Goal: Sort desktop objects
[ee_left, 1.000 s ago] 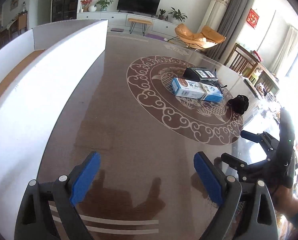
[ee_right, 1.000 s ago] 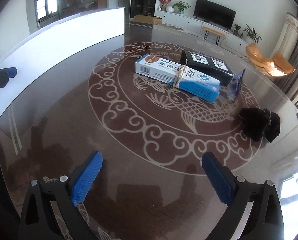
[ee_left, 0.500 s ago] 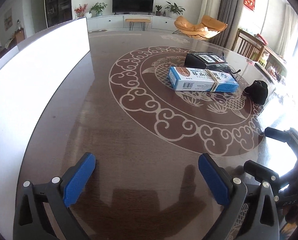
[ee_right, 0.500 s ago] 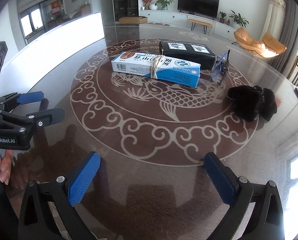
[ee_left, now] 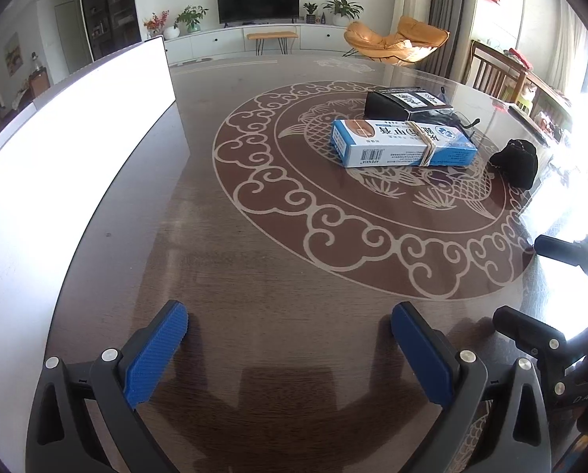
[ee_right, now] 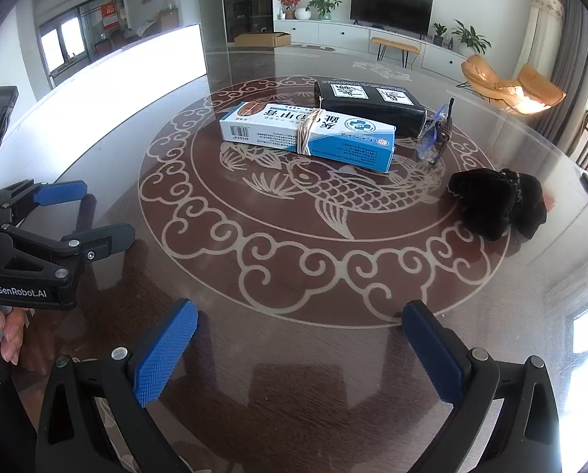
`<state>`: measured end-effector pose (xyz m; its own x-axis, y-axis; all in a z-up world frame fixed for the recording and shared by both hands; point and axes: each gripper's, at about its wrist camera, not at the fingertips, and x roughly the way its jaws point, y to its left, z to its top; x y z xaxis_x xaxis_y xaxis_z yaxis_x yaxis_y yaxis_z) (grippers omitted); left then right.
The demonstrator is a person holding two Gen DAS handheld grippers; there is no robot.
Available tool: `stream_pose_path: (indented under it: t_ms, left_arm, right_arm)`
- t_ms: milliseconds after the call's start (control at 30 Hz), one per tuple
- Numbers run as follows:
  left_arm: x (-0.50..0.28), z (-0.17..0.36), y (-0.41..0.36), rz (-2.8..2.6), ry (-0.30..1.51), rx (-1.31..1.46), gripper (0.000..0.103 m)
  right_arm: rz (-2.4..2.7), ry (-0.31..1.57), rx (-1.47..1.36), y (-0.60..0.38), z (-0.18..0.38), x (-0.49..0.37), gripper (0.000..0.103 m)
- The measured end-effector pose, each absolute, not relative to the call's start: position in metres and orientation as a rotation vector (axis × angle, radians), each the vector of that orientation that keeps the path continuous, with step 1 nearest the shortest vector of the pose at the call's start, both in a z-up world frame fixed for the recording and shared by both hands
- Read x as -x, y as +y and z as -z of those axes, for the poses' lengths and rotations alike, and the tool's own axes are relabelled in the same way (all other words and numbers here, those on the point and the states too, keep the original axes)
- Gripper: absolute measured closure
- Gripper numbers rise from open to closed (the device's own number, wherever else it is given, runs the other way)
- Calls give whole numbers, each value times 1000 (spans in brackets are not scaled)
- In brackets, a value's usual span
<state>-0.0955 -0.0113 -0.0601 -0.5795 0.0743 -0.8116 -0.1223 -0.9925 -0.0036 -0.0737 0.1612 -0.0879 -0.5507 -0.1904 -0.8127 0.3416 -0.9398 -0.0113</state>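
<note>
Since a second ago both views have swung from the white wall toward the carp medallion inlaid in the dark glossy tabletop (ee_right: 254, 354); the objects now sit squarely ahead. I read this as aiming done, approach not begun.

Left gripper (ee_left: 290, 349): fingers wide, nothing between them, low over bare tabletop short of the medallion. Right gripper (ee_right: 300, 341): fingers wide, empty, at the medallion's near rim. Each shows in the other's view, side by side.

Objects, relative to the medallion:
- long blue-and-white cardboard box with a rubber band round its middle (ee_right: 307, 136), lying flat on the centre.
- black rectangular box with two white labels (ee_right: 369, 108), just behind the blue box, seemingly touching it.
- small clear-blue packet (ee_right: 436, 134), at the right end of the boxes; contents too small to tell.
- crumpled black cloth bundle (ee_right: 499, 203), on the right rim, apart from the rest.

Container: tall white panel-walled enclosure (ee_left: 69, 149) left of the medallion; interior hidden in both views, so contents unknown. Nothing sorted that I can see.
</note>
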Motion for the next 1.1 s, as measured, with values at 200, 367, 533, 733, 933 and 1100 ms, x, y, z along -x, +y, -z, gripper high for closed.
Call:
stream_pose_path:
  t_ms: [200, 367, 533, 733, 933, 1100]
  left_arm:
    - [94, 60, -11, -2699, 81, 1382, 0]
    - [94, 61, -12, -2698, 81, 1381, 0]
    - [94, 61, -12, -2699, 81, 1381, 0]
    - [94, 61, -12, -2701, 80, 1382, 0]
    - [93, 61, -12, -2701, 80, 1382, 0]
    - [92, 60, -12, -2705, 80, 1383, 0]
  right_arm:
    - [2516, 242, -1289, 162, 88, 74, 0]
    - [2516, 242, -1289, 162, 88, 74, 0]
    - [2516, 242, -1289, 162, 88, 74, 0]
    - [2516, 242, -1288, 162, 88, 74, 0]
    - [2516, 242, -1288, 162, 88, 74, 0]
    - [2516, 242, -1288, 162, 88, 74, 0]
